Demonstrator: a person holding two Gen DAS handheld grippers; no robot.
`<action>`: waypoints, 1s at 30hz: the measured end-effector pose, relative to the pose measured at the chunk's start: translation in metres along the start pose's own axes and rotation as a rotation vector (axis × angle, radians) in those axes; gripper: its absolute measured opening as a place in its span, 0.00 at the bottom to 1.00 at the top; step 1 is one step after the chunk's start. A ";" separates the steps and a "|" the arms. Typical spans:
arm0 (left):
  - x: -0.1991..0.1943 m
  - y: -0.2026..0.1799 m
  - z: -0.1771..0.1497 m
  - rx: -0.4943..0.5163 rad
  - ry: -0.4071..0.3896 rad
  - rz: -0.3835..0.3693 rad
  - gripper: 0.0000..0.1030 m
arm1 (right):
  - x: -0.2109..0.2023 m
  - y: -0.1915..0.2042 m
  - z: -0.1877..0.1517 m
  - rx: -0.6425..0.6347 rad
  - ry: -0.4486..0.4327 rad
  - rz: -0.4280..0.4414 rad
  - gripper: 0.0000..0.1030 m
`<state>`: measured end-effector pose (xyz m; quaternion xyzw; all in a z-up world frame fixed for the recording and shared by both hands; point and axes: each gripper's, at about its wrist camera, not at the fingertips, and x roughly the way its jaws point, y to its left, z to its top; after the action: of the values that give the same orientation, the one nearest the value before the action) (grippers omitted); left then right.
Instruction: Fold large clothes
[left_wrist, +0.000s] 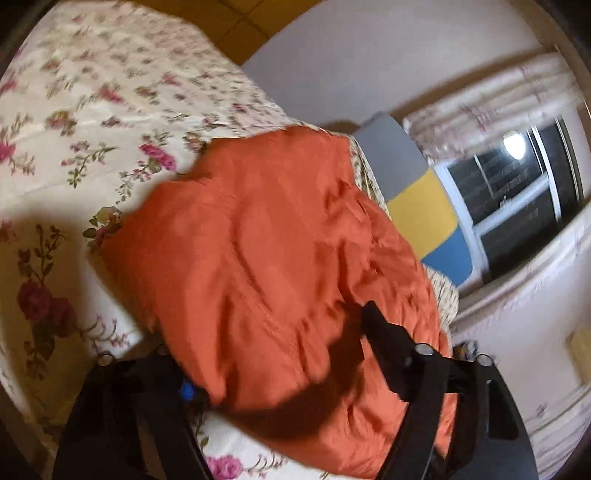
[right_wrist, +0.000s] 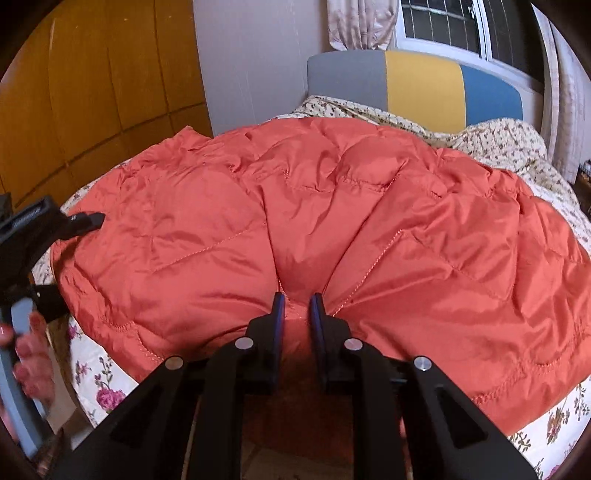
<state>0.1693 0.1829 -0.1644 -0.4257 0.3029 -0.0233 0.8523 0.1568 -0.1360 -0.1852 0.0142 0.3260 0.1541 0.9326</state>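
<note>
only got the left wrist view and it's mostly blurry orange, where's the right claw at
Observer: The right claw is shut on the near edge of the orange quilted jacket. The fabric is bunched between its blue pads.
Operator: is the jacket spread out or already folded over
Observer: It lies spread wide across the floral bedsheet. I can't see any part folded back over its top.
Operator: how does my left claw sit from that side
Observer: The left claw straddles the jacket's left edge, with one finger lying over the fabric.
</note>
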 end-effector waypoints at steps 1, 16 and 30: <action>0.001 0.003 0.002 -0.029 -0.002 0.000 0.58 | 0.000 0.000 -0.001 0.002 -0.002 -0.001 0.14; -0.025 -0.040 0.008 0.098 -0.063 0.007 0.23 | 0.000 -0.009 -0.004 0.054 -0.019 0.038 0.14; -0.056 -0.162 -0.033 0.582 -0.174 -0.072 0.23 | -0.001 -0.026 -0.005 0.141 -0.027 0.114 0.14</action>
<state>0.1416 0.0732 -0.0319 -0.1744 0.1943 -0.1027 0.9598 0.1600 -0.1618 -0.1921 0.1006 0.3220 0.1835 0.9233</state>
